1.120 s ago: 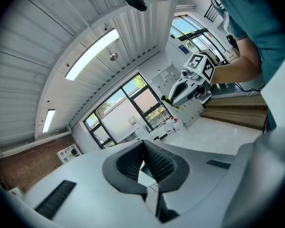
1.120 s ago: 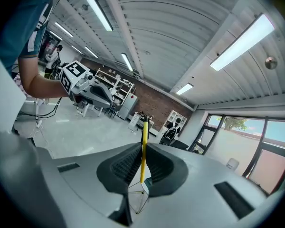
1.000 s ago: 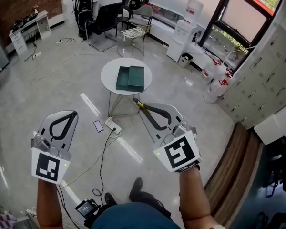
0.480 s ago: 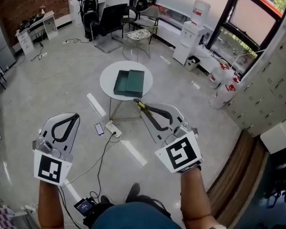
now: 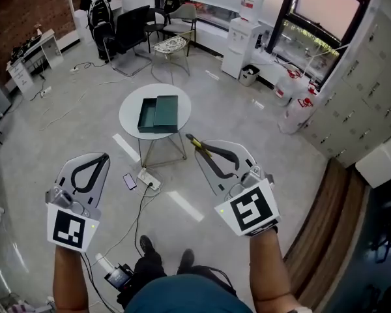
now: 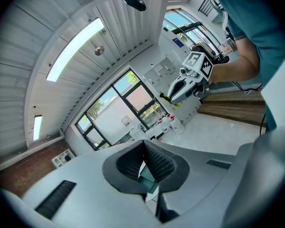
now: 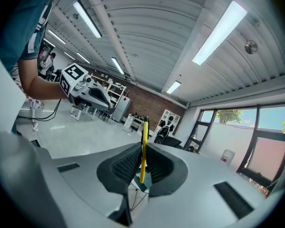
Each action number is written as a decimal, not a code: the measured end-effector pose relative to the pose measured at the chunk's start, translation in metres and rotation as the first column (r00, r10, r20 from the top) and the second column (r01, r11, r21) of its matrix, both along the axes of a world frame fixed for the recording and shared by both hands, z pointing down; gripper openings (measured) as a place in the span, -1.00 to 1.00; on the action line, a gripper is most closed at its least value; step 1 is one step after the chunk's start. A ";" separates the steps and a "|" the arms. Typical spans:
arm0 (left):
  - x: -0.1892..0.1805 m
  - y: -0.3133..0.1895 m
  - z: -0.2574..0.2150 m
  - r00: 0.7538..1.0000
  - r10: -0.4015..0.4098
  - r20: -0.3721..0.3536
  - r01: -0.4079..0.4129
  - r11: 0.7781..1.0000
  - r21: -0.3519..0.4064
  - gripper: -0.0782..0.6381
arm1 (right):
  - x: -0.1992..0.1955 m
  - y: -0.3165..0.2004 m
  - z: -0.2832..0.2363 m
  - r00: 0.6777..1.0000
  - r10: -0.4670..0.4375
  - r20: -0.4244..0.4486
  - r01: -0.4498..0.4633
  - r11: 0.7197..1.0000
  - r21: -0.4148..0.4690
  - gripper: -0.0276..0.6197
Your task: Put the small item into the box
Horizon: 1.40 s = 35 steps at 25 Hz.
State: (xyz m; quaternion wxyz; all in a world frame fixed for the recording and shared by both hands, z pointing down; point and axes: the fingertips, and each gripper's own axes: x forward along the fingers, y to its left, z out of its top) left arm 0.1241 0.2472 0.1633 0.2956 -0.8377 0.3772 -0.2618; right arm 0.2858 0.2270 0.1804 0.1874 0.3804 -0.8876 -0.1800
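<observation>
A dark green box (image 5: 157, 113) lies open, its lid beside it, on a small round white table (image 5: 131, 103) well ahead of me. My right gripper (image 5: 191, 140) is shut on a thin yellow and black item (image 5: 199, 145), which stands out past the jaw tips. In the right gripper view the yellow item (image 7: 142, 148) runs upright between the pads, with the box (image 7: 141, 187) far beyond. My left gripper (image 5: 103, 156) is shut with nothing in it, off to the left. Through its jaws the left gripper view shows the box (image 6: 147, 182). Both grippers hang in mid-air short of the table.
A power strip (image 5: 150, 178), a phone (image 5: 128, 181) and cables lie on the floor near the table's legs. Chairs (image 5: 131, 32) stand behind it, with a water dispenser (image 5: 238, 41) and water bottles (image 5: 295, 107) to the right. Lockers (image 5: 352, 109) line the right side.
The table and box have drifted left and slightly lower in the head view as I move. Both grippers hold the same pose and state.
</observation>
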 end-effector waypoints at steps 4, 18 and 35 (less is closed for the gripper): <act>0.030 -0.019 0.002 0.998 0.067 -0.003 -0.067 0.998 0.001 -0.73 | 0.032 -0.006 0.003 0.998 0.067 -0.006 -0.067 0.998 -0.009 -0.75; 0.019 -0.115 0.010 0.967 0.245 -0.073 -0.246 0.969 -0.013 -0.73 | 0.025 -0.063 0.006 0.965 0.253 -0.067 -0.256 0.966 -0.029 -0.75; -0.115 -0.277 0.006 0.944 0.307 -0.119 -0.312 0.950 -0.027 -0.73 | -0.102 -0.207 -0.007 0.938 0.335 -0.086 -0.338 0.941 -0.027 -0.75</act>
